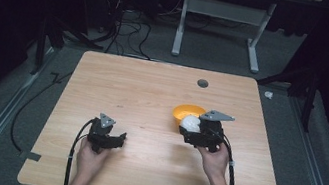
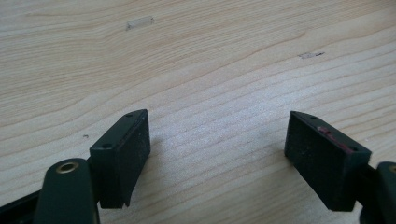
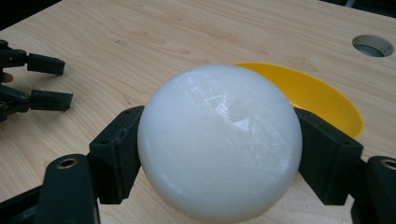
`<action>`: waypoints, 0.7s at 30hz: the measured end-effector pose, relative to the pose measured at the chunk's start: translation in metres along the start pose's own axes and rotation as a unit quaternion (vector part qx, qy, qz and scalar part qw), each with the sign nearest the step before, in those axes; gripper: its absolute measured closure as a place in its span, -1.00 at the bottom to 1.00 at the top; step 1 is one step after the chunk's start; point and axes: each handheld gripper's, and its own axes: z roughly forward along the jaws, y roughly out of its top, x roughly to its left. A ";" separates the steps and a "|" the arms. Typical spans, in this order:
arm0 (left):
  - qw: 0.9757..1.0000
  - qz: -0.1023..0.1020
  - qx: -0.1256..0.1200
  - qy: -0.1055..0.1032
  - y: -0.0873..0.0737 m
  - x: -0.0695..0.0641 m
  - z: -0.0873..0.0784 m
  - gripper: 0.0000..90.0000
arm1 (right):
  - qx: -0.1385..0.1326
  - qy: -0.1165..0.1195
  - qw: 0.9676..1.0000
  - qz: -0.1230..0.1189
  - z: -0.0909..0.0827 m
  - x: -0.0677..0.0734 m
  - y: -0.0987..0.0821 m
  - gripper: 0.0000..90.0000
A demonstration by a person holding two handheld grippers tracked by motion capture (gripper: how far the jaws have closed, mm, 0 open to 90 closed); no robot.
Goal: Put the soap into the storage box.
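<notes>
A white ball [image 3: 219, 140] sits clamped between the two black jaws of my right gripper [image 3: 219, 154], which is shut on it. In the high view that gripper [image 1: 195, 128] holds the ball [image 1: 190, 123] at the near rim of a yellow bowl [image 1: 186, 111]. The bowl [image 3: 317, 95] lies just behind the ball, partly hidden by it. My left gripper [image 1: 119, 139] rests low over the table's front left, open, with bare wood between its jaws [image 2: 217, 154].
The wooden table [image 1: 152, 90] has a round cable hole [image 1: 202, 83] near its far edge, also visible as the hole [image 3: 372, 45] in the right gripper view. The left gripper's fingers [image 3: 44, 100] show at far left there. A white desk frame [image 1: 221, 16] stands beyond.
</notes>
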 end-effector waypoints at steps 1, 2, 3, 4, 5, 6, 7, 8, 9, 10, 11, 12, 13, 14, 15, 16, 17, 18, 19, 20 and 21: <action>1.000 0.000 0.000 0.000 0.000 0.000 0.000 -0.49 | 0.000 0.000 1.000 -0.002 0.000 -0.001 0.001 -0.45; 1.000 0.000 0.000 0.000 0.000 0.000 0.000 -0.49 | 0.001 0.000 1.000 0.000 0.000 -0.001 0.002 -0.45; 1.000 0.000 0.000 0.000 0.000 0.000 0.000 -0.49 | 0.001 0.000 1.000 -0.001 0.001 -0.002 0.003 -0.45; 1.000 0.000 0.000 0.000 0.000 0.000 0.000 -0.49 | 0.000 0.000 1.000 0.002 0.000 -0.003 0.003 -0.45; 1.000 0.000 0.000 0.000 0.000 0.000 0.000 -0.49 | -0.002 0.001 1.000 0.003 0.001 -0.004 0.004 -0.45; 1.000 0.000 0.000 0.000 0.000 0.000 0.000 -0.49 | -0.001 0.003 1.000 0.004 0.001 -0.005 0.004 -0.45; 1.000 0.000 0.000 0.000 0.000 0.000 0.000 -0.49 | 0.000 0.001 1.000 0.006 0.001 -0.005 0.005 -0.45; 1.000 0.000 0.000 0.000 0.000 0.000 0.000 -0.49 | 0.000 -0.001 1.000 0.005 0.002 -0.006 0.006 -0.45; 1.000 0.000 0.000 0.000 0.000 0.000 0.000 -0.49 | 0.001 0.000 1.000 0.007 0.002 -0.007 0.006 -0.45; 1.000 0.000 0.000 0.000 0.000 0.000 0.000 -0.49 | 0.002 0.001 1.000 0.008 0.002 -0.008 0.007 -0.45; 1.000 0.000 0.000 0.000 0.000 0.000 0.000 -0.49 | 0.002 0.001 1.000 0.007 0.003 -0.009 0.007 -0.45; 1.000 0.000 0.000 0.000 0.000 0.000 0.000 -0.49 | 0.002 0.000 1.000 0.009 0.003 -0.009 0.008 -0.45; 1.000 0.000 0.000 0.000 0.000 0.000 0.000 -0.49 | 0.003 0.000 1.000 0.008 0.003 -0.010 0.009 -0.45; 1.000 0.000 0.000 0.000 0.000 0.000 0.000 -0.49 | 0.002 0.000 1.000 0.011 0.004 -0.010 0.010 -0.45; 1.000 0.000 0.000 -0.001 0.000 0.000 0.000 -0.49 | 0.004 0.001 1.000 0.009 0.004 -0.011 0.011 -0.45; 1.000 0.000 -0.001 0.000 0.000 0.000 0.000 -0.49 | 0.004 -0.001 1.000 0.010 0.004 -0.012 0.012 -0.45; 1.000 0.000 -0.001 0.000 0.000 0.000 0.000 -0.49 | 0.003 -0.001 1.000 0.010 0.005 -0.012 0.013 -0.45; 1.000 0.000 -0.001 0.000 0.000 0.000 0.000 -0.49 | 0.001 -0.001 1.000 0.010 0.005 -0.013 0.014 -0.45; 1.000 -0.001 -0.001 0.000 0.000 0.000 0.000 -0.49 | 0.000 0.001 1.000 0.012 0.005 -0.014 0.015 -0.45; 1.000 -0.001 -0.001 0.000 0.000 0.000 0.000 -0.49 | 0.002 0.002 1.000 0.013 0.006 -0.015 0.015 -0.45; 1.000 0.000 -0.001 0.000 0.000 0.000 0.000 -0.49 | 0.004 0.000 1.000 0.016 0.006 -0.015 0.016 -0.45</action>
